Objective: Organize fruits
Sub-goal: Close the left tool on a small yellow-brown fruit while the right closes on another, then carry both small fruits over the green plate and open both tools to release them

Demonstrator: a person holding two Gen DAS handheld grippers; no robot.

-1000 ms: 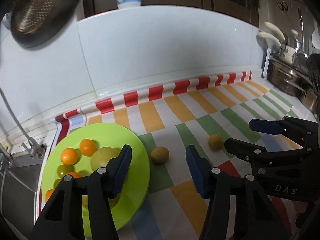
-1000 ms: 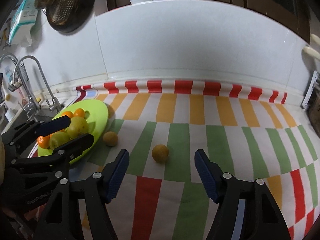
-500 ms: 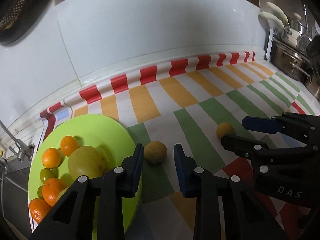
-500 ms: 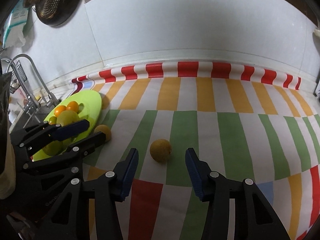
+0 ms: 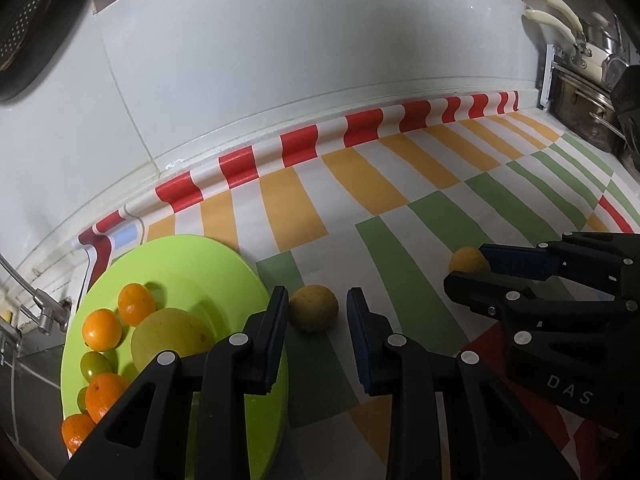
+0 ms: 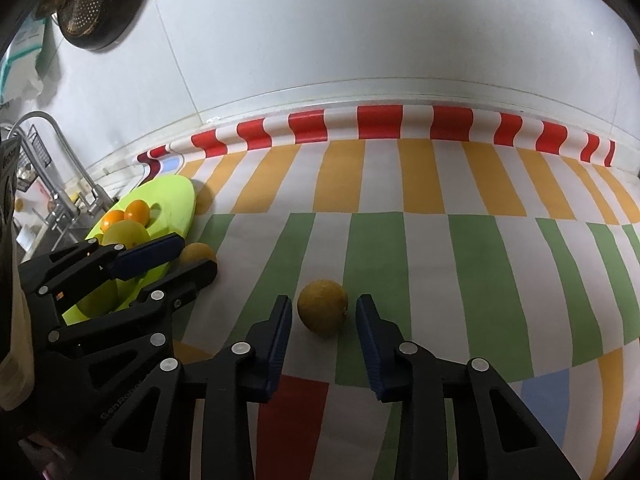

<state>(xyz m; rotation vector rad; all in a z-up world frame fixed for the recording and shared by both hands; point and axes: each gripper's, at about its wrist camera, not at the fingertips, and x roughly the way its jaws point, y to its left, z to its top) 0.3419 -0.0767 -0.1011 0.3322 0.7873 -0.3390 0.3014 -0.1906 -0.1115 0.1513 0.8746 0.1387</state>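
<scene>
A lime-green plate (image 5: 188, 264) at the left holds several small oranges, a large yellow fruit (image 5: 168, 340) and green ones. My left gripper (image 5: 316, 300) is open with its jaws on either side of a brownish-yellow fruit (image 5: 313, 307) lying on the striped cloth beside the plate; the pads do not touch it. My right gripper (image 6: 323, 308) is open around a second brownish-yellow fruit (image 6: 322, 311), also apart from it. That fruit shows partly hidden in the left wrist view (image 5: 466, 260). The plate also shows in the right wrist view (image 6: 172, 196).
The striped cloth (image 6: 440, 248) covers the counter up to the white tiled wall. A faucet (image 6: 64, 160) and sink lie left of the plate. Pots (image 5: 588, 100) stand at the far right. A strainer (image 6: 92, 0) hangs on the wall.
Both grippers have moved forward and down, each narrowing its jaws and bringing them around its own brownish-yellow fruit. The fruits have not moved.
</scene>
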